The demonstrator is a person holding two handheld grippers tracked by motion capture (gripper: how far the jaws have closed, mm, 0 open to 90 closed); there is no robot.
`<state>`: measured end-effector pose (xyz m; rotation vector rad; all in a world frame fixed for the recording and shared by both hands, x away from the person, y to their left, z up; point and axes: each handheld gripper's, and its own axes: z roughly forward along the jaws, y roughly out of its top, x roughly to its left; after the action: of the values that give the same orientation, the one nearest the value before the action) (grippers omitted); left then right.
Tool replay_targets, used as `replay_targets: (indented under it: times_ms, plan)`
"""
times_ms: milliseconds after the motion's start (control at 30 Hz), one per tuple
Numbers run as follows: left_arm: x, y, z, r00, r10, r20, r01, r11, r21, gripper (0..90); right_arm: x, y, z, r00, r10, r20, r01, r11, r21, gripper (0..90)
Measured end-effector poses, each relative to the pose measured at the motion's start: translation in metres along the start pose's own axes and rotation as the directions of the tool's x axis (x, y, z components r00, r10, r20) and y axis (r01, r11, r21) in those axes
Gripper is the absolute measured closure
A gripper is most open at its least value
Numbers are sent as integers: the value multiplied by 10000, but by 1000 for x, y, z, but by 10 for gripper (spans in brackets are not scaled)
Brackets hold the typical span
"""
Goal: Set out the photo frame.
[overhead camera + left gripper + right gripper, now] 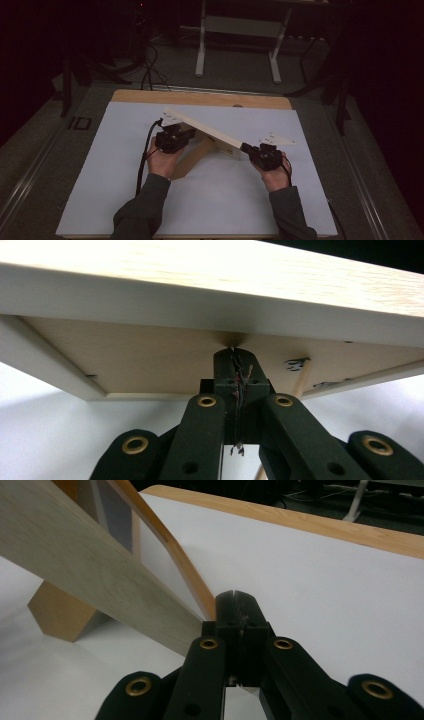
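Observation:
A pale wooden board point(202, 129) slants over the white-covered table point(220, 200), with a tan wooden panel point(192, 156) under it resting on the sheet. My left gripper point(190, 133) sits under the board's raised left end. In the left gripper view its tips point(235, 354) are shut and touch the underside of the board point(210, 295). My right gripper point(246, 148) is at the board's lower right end. In the right gripper view it point(236, 597) is shut, with its tip right beside the edge of the board point(85, 575). Nothing is visible between either pair of jaws.
A wooden tabletop edge point(200, 98) borders the far side of the white sheet. Beyond it, on the dark floor, stand a white desk frame point(237, 30) and some cables point(149, 70). Metal rails point(30, 165) run along the table's sides.

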<state>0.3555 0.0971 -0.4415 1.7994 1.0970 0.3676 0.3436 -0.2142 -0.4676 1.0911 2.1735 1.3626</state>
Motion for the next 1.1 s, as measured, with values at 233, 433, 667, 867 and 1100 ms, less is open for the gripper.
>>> replay_targets:
  times_ms: [233,433,667,867,1100]
  plan:
    - [-3,0,1,10000,64,63,-64,10000,27,899,2,1,0,10000,-78,-53,78,10000,25,900]
    - [-5,0,3,9998,140,175,-141,9999,68,899,4,1,0,9997,-204,-114,205,9998,69,900]
    - [-11,0,3,9990,327,310,-330,9994,72,899,8,2,0,9993,-347,-149,348,9994,70,900]
    - [-13,2,0,9985,398,385,-398,9992,-14,899,11,3,1,9987,-447,-257,450,9990,86,900]
    - [-18,3,-2,9970,596,488,-594,9982,-44,899,15,4,2,9978,-578,-339,581,9983,104,900]
